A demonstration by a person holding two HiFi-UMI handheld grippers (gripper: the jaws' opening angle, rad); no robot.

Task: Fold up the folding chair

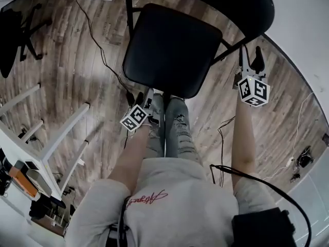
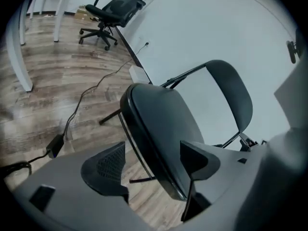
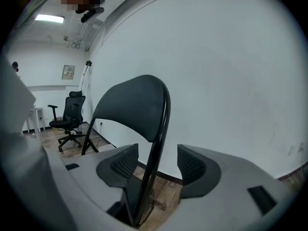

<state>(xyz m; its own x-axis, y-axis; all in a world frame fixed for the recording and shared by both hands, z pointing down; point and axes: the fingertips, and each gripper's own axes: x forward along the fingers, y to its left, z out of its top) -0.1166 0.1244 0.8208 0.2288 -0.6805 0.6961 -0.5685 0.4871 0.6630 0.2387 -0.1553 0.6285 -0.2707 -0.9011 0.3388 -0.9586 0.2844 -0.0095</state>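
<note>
Left arm: bent at the elbow, reaching down to the near edge of the seat (image 1: 172,48), wrist rolled so the gripper sits tilted.
Left gripper (image 2: 151,163): jaws apart, seat edge running between them, clear gap on one side, no clamp.
Right arm: stretched almost straight, out to the right side of the backrest (image 3: 132,105).
Right gripper (image 3: 155,166): jaws apart, the backrest's black frame tube (image 3: 156,148) standing between them, neither pad on it.
Folding chair (image 1: 177,60): unfolded, seat flat, standing on the wood floor (image 1: 77,76) at the floor's edge by the white wall (image 3: 231,81), right in front of the person's legs.
Writing: red script on the front of the shirt (image 1: 146,198), not readable; black-and-white square markers on each gripper's cube, no text.
Counts: 1 folding chair, 2 grippers, 2 marker cubes, 1 office chair (image 2: 113,11) further along the wall, 1 white table (image 1: 51,138) at the floor's left edge, at least 1 black cable (image 1: 95,40) across the floor.
</note>
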